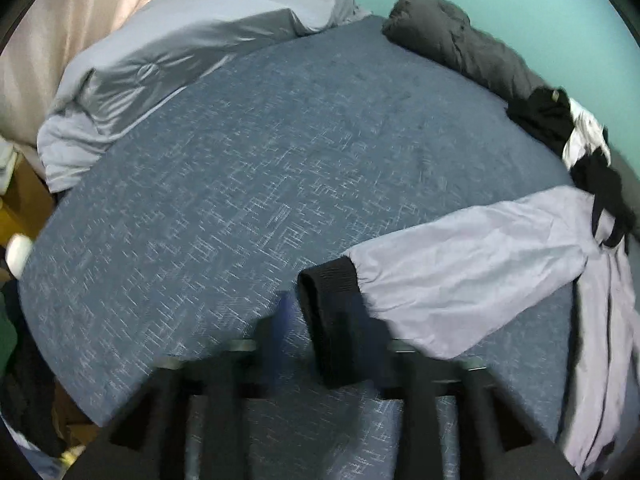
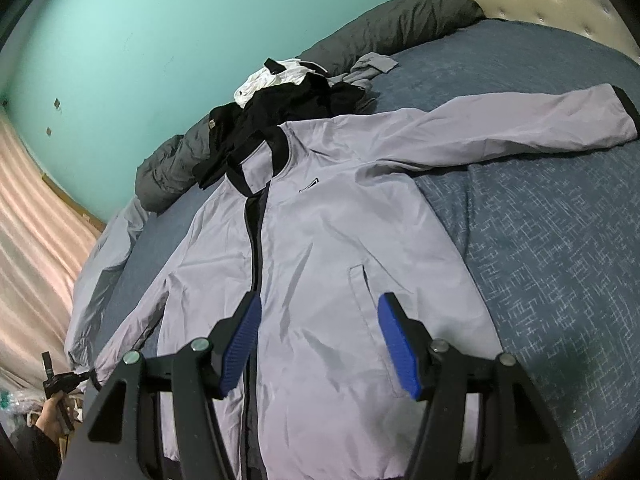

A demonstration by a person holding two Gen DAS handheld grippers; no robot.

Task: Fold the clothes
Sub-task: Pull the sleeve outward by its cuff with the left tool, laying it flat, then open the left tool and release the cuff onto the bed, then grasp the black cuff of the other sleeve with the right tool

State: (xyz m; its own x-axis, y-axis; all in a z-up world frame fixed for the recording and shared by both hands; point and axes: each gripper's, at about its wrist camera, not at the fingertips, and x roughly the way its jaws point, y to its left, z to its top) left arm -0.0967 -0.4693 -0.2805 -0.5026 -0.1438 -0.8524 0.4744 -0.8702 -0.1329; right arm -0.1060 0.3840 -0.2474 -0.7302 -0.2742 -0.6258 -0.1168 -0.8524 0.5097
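Left of the grey jacket [image 2: 320,248] spread flat on the blue bed [image 2: 560,260], the left gripper [image 1: 324,332] stands apart around its black cuff [image 1: 332,320]; the right gripper [image 2: 320,344] hovers half-open, empty, above its hem.

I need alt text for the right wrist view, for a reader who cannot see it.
A pale grey jacket with black collar and cuffs lies face up on a blue bed, sleeves spread out. The right gripper hovers open above its lower front. Dark and white clothes are piled by the turquoise wall.
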